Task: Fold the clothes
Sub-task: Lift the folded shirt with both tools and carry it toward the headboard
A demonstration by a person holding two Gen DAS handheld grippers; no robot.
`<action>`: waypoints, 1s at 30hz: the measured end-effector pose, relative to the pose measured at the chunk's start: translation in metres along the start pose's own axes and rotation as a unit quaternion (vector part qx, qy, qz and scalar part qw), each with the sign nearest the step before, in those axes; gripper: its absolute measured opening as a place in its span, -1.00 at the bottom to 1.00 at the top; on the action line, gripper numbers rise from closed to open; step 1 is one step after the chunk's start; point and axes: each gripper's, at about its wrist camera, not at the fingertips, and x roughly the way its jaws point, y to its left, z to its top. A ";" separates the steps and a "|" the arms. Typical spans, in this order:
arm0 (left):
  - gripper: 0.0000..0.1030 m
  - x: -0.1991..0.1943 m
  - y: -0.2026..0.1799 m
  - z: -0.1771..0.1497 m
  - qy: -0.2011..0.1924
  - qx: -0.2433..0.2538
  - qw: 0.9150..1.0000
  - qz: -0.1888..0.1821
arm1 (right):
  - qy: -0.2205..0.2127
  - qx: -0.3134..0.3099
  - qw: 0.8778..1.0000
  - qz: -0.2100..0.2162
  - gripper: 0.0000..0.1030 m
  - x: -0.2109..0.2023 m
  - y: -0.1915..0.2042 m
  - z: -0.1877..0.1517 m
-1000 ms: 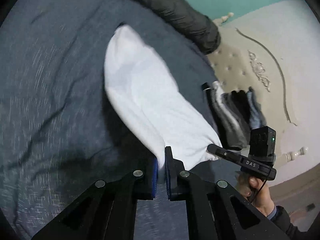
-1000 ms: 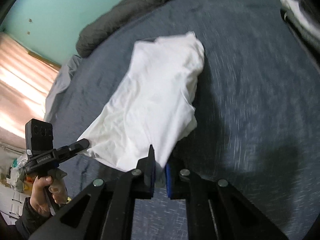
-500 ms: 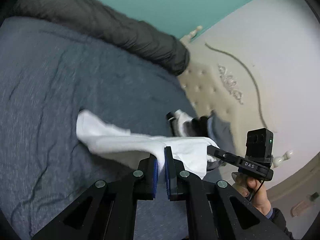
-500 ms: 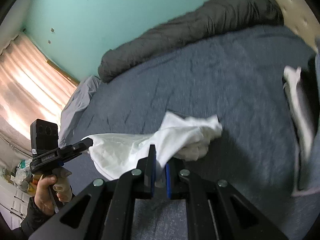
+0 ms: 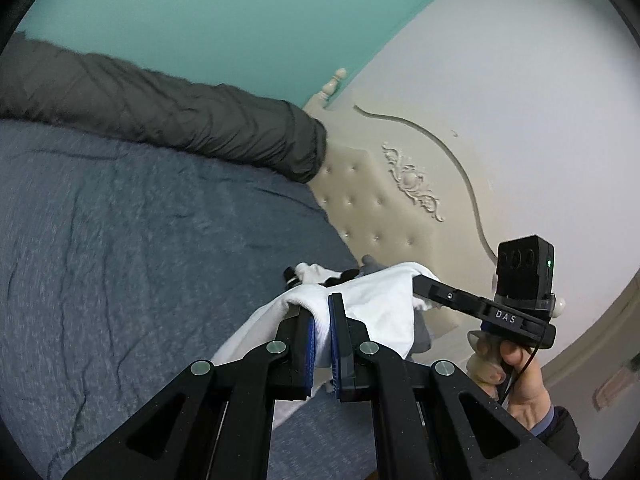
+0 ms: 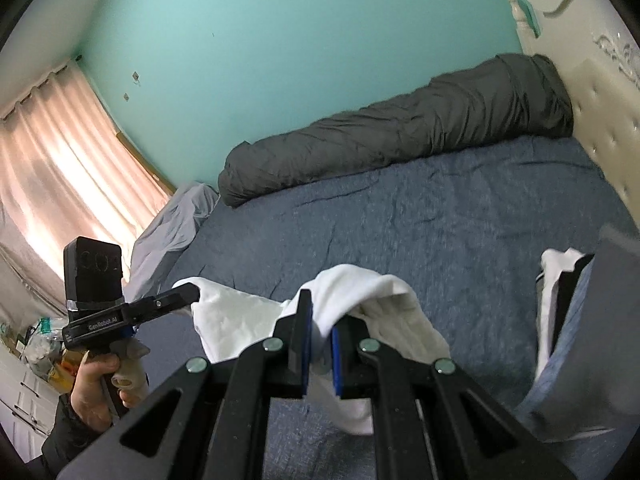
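Note:
A white garment (image 5: 380, 304) hangs in the air above the blue bed (image 5: 140, 240), stretched between both grippers. My left gripper (image 5: 322, 320) is shut on one edge of it, the cloth pinched between the blue pads. The right gripper (image 5: 420, 284) shows at the right of the left wrist view, clamped on the other edge, a hand under it. In the right wrist view my right gripper (image 6: 320, 320) is shut on the white garment (image 6: 360, 288), and the left gripper (image 6: 188, 292) grips its far corner at the left. The garment's lower part is hidden behind the fingers.
A rolled dark grey duvet (image 6: 400, 136) lies along the far side of the bed by the teal wall. A stack of folded clothes (image 6: 568, 312) sits near the cream tufted headboard (image 5: 380, 208). Curtains (image 6: 60, 160) and a cluttered white cabinet (image 6: 24, 360) stand at the left.
Both grippers have risen together, lifting the white garment off the bed. It lay spread flat a second ago; it now hangs bunched between them.

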 end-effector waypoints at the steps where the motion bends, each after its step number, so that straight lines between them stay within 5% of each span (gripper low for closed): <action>1: -0.88 0.002 -0.008 0.004 0.000 0.005 1.000 0.000 | -0.001 -0.003 1.000 -0.002 -0.86 -0.005 0.000 0.004; 16: -0.88 0.068 -0.084 0.078 -0.009 0.050 0.999 0.006 | -0.056 -0.040 0.996 -0.054 -0.86 -0.059 -0.039 0.104; 30: -0.88 0.198 -0.142 0.163 -0.008 0.085 0.996 0.015 | -0.104 -0.027 0.985 -0.133 -0.86 -0.067 -0.162 0.202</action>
